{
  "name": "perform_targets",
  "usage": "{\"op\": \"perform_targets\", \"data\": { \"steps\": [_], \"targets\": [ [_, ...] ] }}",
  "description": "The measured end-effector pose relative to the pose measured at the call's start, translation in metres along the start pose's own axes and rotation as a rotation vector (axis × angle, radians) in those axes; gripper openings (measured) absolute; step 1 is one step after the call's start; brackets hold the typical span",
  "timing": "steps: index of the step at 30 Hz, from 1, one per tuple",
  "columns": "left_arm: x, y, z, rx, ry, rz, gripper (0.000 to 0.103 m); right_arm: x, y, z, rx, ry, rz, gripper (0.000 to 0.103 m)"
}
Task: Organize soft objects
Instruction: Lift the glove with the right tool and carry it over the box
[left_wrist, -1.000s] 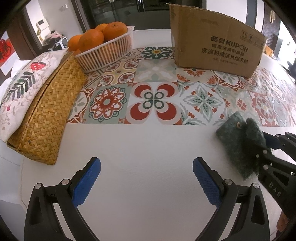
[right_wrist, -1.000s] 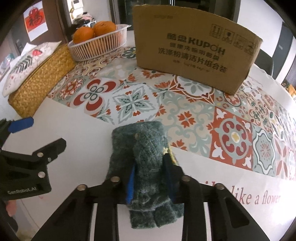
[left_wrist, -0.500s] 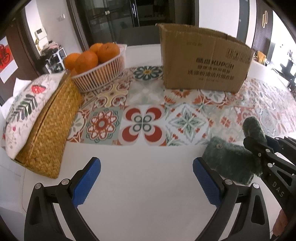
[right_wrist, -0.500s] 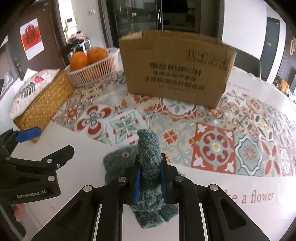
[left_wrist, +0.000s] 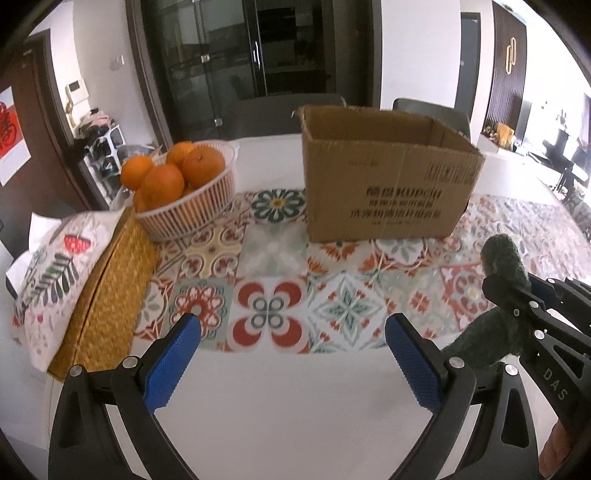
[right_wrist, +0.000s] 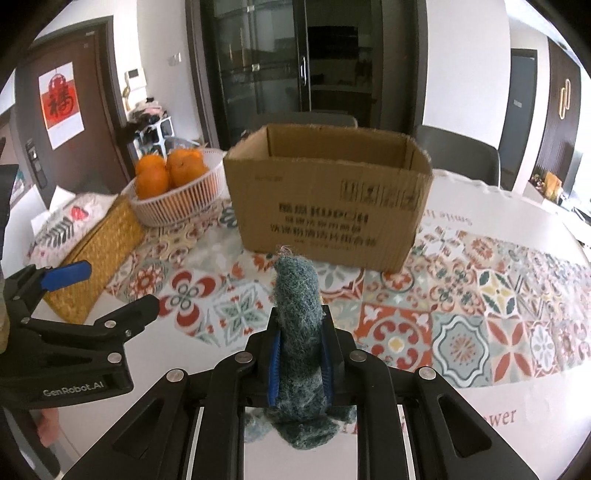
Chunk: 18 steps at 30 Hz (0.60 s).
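My right gripper (right_wrist: 299, 332) is shut on a dark green knitted glove (right_wrist: 297, 295) and holds it lifted above the table; the glove sticks up between the blue pads and hangs below them. In the left wrist view the glove (left_wrist: 504, 258) shows at the far right, held in the right gripper (left_wrist: 517, 291). My left gripper (left_wrist: 291, 343) is open and empty above the white table front; it shows at the left of the right wrist view (right_wrist: 74, 291). An open brown cardboard box (right_wrist: 327, 206) stands beyond the glove on the patterned mat; it also shows in the left wrist view (left_wrist: 384, 184).
A white basket of oranges (left_wrist: 184, 192) stands back left of the box. A woven straw box with a floral cloth (left_wrist: 99, 284) lies at the table's left edge. The tiled mat (left_wrist: 273, 288) covers the table's middle. Dark chairs stand behind the table.
The right gripper has lifted the glove off the table and risen. Both views now sit higher, and the box's open top shows.
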<state>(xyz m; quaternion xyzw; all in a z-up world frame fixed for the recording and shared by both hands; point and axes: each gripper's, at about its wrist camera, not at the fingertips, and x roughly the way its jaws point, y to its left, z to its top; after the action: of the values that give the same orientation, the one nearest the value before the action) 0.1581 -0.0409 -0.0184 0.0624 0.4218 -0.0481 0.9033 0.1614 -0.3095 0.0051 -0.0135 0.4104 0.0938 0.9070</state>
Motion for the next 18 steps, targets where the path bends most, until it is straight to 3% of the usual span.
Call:
{"op": "perform_targets", "data": {
  "steps": [18],
  "targets": [
    [-0.013,-0.008,0.053,0.003,-0.108,-0.047,0.103,-0.025,-0.012,0.049,0.015,-0.115,-0.027,0.019]
  ]
}}
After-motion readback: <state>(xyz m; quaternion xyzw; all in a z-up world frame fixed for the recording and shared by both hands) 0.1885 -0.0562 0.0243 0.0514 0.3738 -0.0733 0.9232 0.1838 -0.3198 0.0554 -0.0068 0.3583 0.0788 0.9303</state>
